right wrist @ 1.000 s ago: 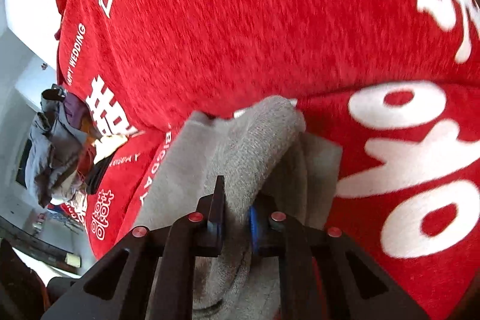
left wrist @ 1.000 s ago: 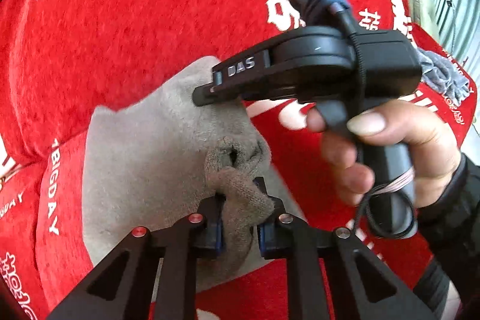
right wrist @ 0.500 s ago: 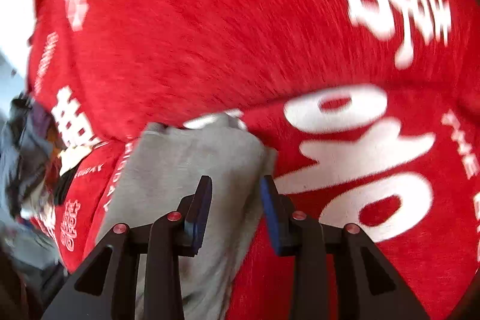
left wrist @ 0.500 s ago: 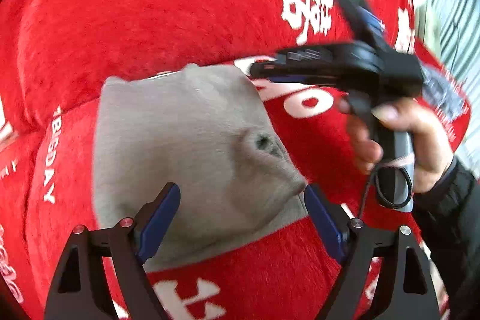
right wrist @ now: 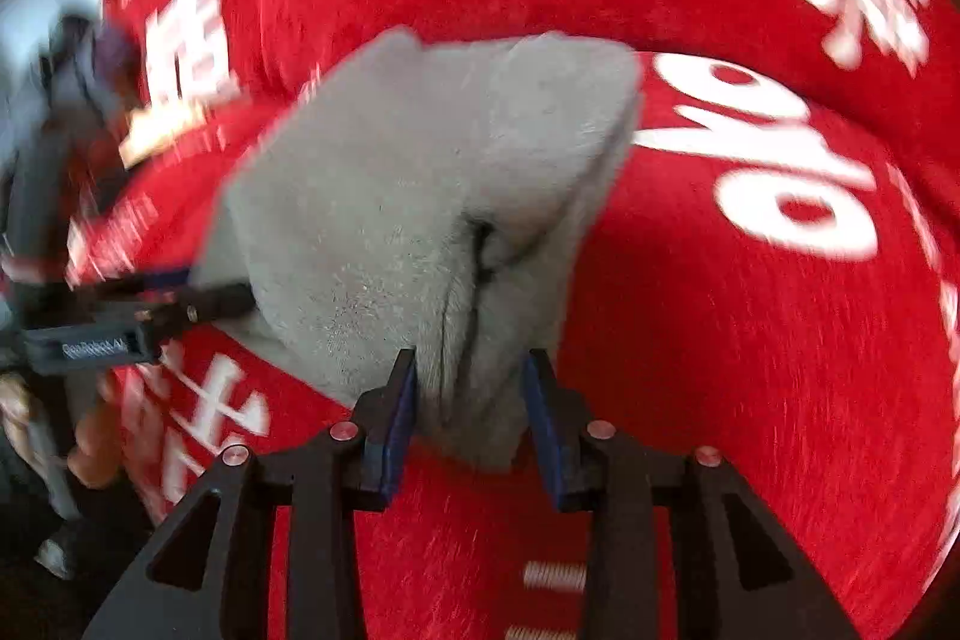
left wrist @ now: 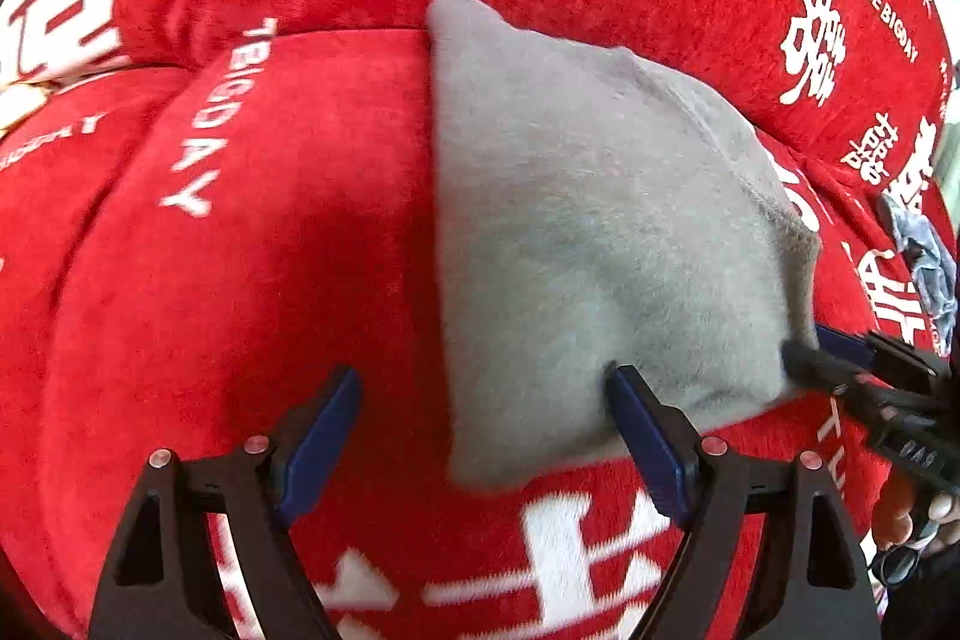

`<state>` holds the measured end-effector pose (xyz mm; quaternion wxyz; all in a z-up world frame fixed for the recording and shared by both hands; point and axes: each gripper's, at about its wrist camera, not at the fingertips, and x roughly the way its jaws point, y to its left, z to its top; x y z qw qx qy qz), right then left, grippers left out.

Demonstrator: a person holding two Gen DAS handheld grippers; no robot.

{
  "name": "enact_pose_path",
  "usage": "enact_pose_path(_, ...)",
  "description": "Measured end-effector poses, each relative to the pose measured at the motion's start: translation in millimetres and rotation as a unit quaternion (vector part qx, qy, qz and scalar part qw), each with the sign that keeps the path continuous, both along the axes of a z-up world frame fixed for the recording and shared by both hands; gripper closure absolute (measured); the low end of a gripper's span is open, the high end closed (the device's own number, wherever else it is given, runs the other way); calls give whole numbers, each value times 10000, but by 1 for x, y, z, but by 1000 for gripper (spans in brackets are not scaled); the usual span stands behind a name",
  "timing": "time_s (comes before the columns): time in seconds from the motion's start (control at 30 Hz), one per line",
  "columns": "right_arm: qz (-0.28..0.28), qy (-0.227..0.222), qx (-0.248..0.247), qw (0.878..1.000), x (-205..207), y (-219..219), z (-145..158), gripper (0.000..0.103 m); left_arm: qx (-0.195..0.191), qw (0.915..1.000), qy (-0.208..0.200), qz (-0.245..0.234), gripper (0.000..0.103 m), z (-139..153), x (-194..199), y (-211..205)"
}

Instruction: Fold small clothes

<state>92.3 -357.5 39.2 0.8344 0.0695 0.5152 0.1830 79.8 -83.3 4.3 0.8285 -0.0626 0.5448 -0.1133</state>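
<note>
**Grey garment between parted tongs on red cover**

Grey knit fabric [left wrist: 600, 232], folded into a compact pad, lies on the red plush cover [left wrist: 252, 250] printed with white lettering. In your left wrist view it fills the centre and right of the frame; in your right wrist view it sits in the centre, running down to the fingers.

Left gripper [left wrist: 480, 436]: your jaws stand wide apart. The left blue pad [left wrist: 318, 442] is over bare red cover, clear of the cloth. The right blue pad [left wrist: 648, 442] is at the lower edge of the garment; contact cannot be confirmed. Nothing is clamped.

Right gripper [right wrist: 471, 418]: your jaws stand partly apart, with a bunched, creased fold of the grey garment between them. The blue pads [right wrist: 399, 424] sit just beside the cloth on both sides; the cloth does not look squeezed, so read this as no grip.

In the left wrist view, the tip of your right gripper shows at the right edge, at the garment's lower right corner. In the right wrist view, your left gripper enters from the left edge, its tip at the garment's left side. A loose pile of grey cloth [left wrist: 927, 268] lies at the far right of the left wrist view.
</note>
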Motion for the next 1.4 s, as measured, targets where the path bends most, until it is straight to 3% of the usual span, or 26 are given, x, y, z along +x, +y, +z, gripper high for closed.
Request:
enact_pose_path(0.1,-126,-421,97,9990,-15,-7,33,64,-429,9984,-355,-125,17,26,-6,8)
enact_pose_path(0.17,14,-697,90,9975,-15,6,55,63,-317,9985,-439,-108,17,33,3,3)
enact_pose_path(0.23,110,-762,-177,9969,-11,22,64,53,31,9988,-416,-247,17,29,8,-6)
enact_pose_path(0.33,34,-704,-731,9948,-4,41,57,53,526,9954,-450,-656,17,17,-9,-16)
enact_pose_path(0.5,-318,-193,-746,9965,4,35,21,53,934,9897,-504,-957,17,-1,-33,-16)
enact_pose_path(0.57,-287,-127,-492,9983,5,35,11,62,927,9908,-449,-881,17,-4,-28,-17)
enact_pose_path(0.6,-231,-127,-392,9989,4,35,10,83,948,9914,-439,-784,17,-6,-22,-16)
enact_pose_path(0.63,-234,-131,-399,9988,4,36,11,91,888,9928,-396,-703,17,-8,-17,-12)
enact_pose_path(0.77,-196,-426,-53,9989,-5,24,33,94,97,9998,-164,59,20,-8,-8,25)
enact_pose_path(0.87,-165,-380,65,9991,-8,16,33,96,-732,9956,38,582,20,-13,-7,57)
enact_pose_path(1.0,-216,-218,-205,9993,-7,23,15,96,-272,9985,-13,474,20,-9,-15,42)
enact_pose_path(1.07,-257,-119,-218,9994,-8,22,8,95,-255,9987,52,427,20,-9,-21,42)
enact_pose_path(1.17,-226,-98,-64,9997,-16,16,17,92,-282,9990,15,353,20,6,-31,53)
enact_pose_path(1.27,-179,-501,-89,9985,-21,12,39,82,-339,9984,-343,312,20,34,-36,61)
enact_pose_path(1.33,-238,-787,-18,9966,-12,13,53,58,-409,9976,-483,291,20,48,-25,54)
enact_pose_path(1.4,-268,-918,82,9954,1,20,57,50,-490,9970,-567,192,20,57,-5,35)
